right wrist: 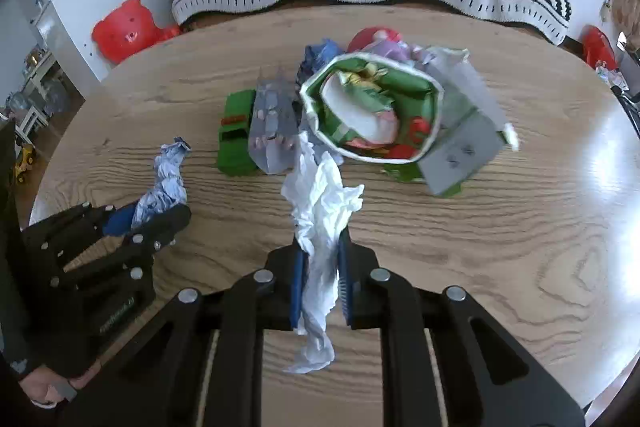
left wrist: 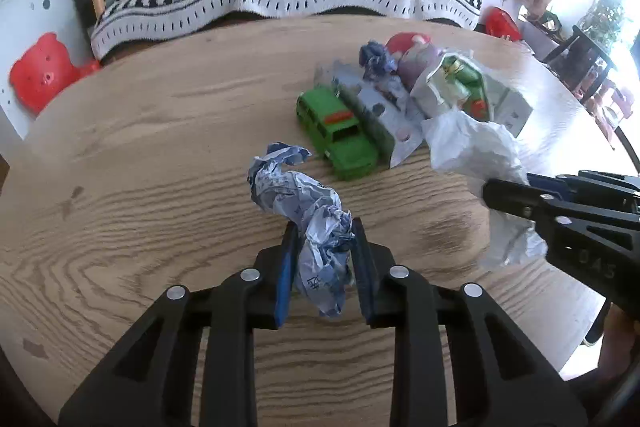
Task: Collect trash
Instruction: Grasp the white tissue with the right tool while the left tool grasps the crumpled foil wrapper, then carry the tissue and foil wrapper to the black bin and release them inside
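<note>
A round wooden worktop (right wrist: pixel 480 247) with bold wavy grain spreads below my fingers. A green toy truck (left wrist: pixel 340 131) sits on it past the middle. Touching the truck's right side lies a flat grey printed sheet (left wrist: pixel 384 115). Right of the truck stands an open green paper bag (right wrist: pixel 372 107) stuffed with scraps, with a grey carton (right wrist: pixel 460 155) beside it. Behind the truck lies a small blue crumpled wad (left wrist: pixel 376 59). A red and purple toy (left wrist: pixel 412 51) lies just beyond that.
</note>
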`<action>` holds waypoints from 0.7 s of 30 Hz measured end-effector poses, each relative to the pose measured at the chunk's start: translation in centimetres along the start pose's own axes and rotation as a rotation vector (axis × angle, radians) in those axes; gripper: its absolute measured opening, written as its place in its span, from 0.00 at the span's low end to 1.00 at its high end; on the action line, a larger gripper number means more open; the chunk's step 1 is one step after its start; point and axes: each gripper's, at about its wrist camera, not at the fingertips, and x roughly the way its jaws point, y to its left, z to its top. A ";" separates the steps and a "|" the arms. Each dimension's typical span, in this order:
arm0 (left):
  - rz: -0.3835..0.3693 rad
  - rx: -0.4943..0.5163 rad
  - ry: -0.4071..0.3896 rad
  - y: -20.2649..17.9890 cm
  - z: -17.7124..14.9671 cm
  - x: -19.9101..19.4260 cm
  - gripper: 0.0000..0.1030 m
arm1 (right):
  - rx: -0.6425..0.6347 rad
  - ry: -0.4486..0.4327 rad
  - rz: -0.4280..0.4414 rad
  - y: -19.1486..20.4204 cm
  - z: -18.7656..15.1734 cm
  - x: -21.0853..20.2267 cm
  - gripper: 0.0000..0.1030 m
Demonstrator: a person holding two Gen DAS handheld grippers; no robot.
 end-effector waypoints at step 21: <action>-0.184 0.175 -0.055 -14.8 1.3 -3.7 0.25 | 0.211 -0.148 -0.115 -12.7 -6.7 -11.8 0.15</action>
